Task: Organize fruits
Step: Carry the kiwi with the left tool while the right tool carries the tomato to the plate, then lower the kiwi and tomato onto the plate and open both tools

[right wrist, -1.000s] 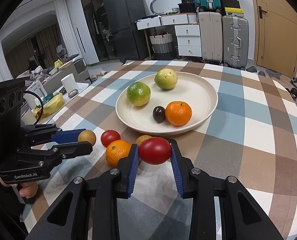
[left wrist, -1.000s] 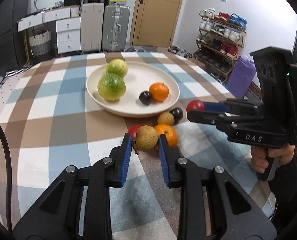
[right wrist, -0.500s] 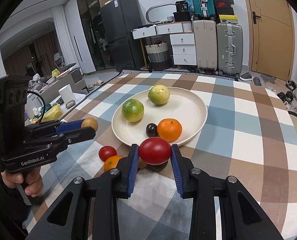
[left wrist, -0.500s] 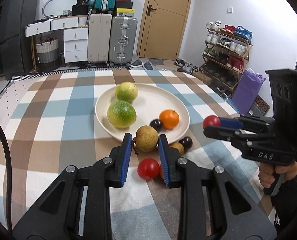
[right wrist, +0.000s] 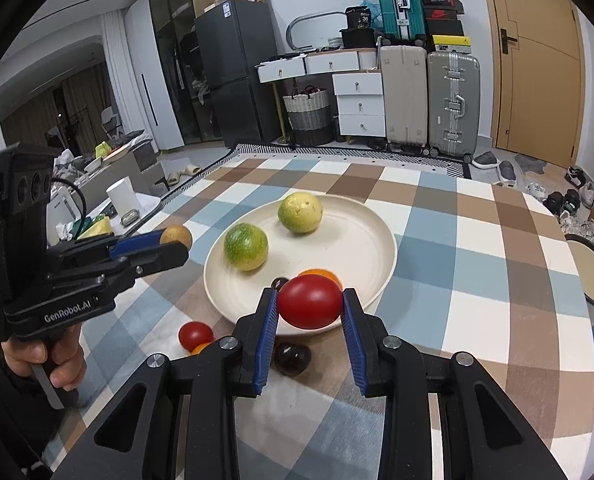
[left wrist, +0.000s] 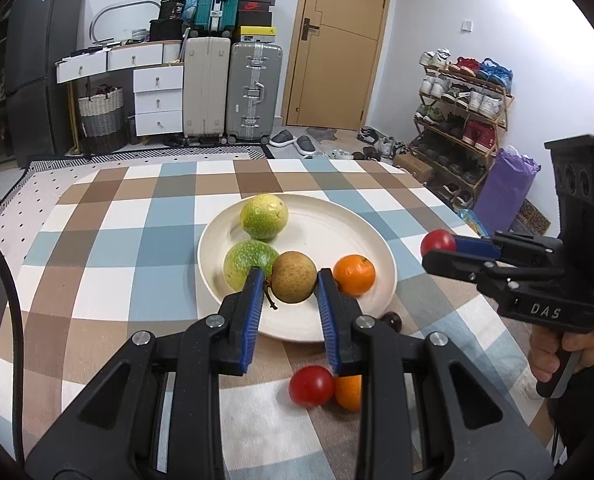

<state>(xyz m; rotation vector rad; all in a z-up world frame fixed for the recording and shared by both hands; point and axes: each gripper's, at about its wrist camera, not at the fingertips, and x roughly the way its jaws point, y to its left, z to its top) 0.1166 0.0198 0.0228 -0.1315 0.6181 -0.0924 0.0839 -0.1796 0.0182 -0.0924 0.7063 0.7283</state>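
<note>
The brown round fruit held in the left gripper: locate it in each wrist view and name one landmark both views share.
Left wrist view: the brown fruit sits at centre, clamped between the left gripper's blue pads, in front of the plate.
Right wrist view: it shows at the left edge, at the tip of the left gripper.
Shared landmark: the cream plate with two green fruits.

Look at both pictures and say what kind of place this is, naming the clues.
Most likely a lived-in home, a dining or entry area: a shoe rack by the door, suitcases against the wall, and a fridge behind the checked table.
</note>
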